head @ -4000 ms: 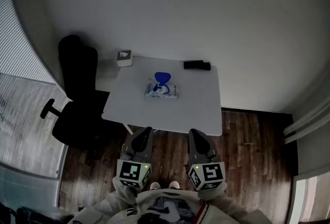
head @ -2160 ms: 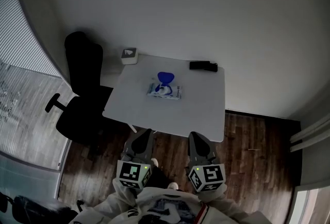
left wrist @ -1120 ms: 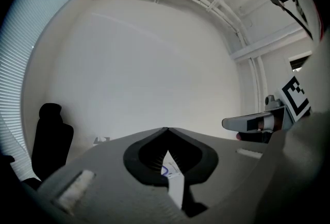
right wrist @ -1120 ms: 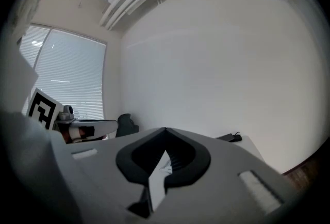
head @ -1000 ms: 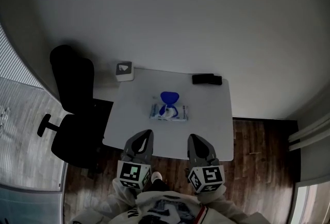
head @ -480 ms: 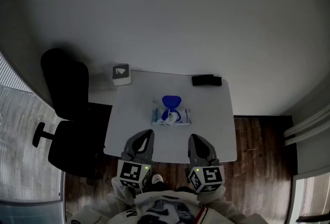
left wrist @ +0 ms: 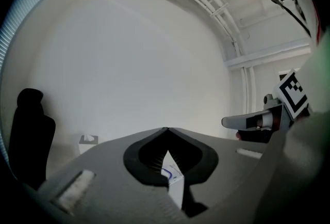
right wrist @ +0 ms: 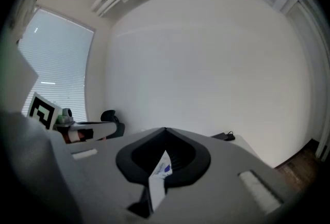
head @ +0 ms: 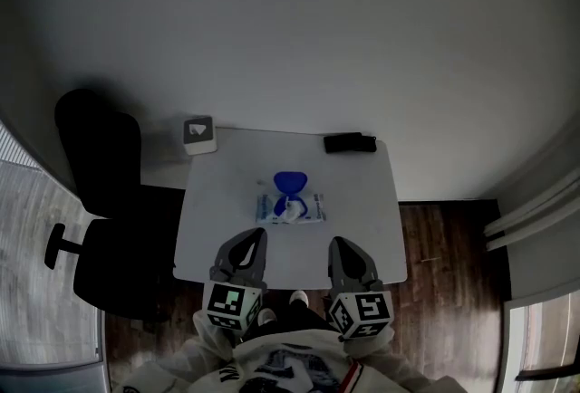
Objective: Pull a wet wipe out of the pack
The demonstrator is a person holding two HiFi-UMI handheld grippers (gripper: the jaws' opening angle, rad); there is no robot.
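Ahead — the pack (head: 288, 207), beyond left tongs (head: 253, 237), right tongs (head: 339, 243).

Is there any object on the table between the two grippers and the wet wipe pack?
Nothing visible stands in the way. Only bare table lies between the left gripper, the right gripper and the wet wipe pack. The white box and the black object sit at the far edge, beyond the pack.

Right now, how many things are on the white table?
3: the wet wipe pack in the middle, a small white box at the far left corner, a black object at the far right edge. None seem hidden.
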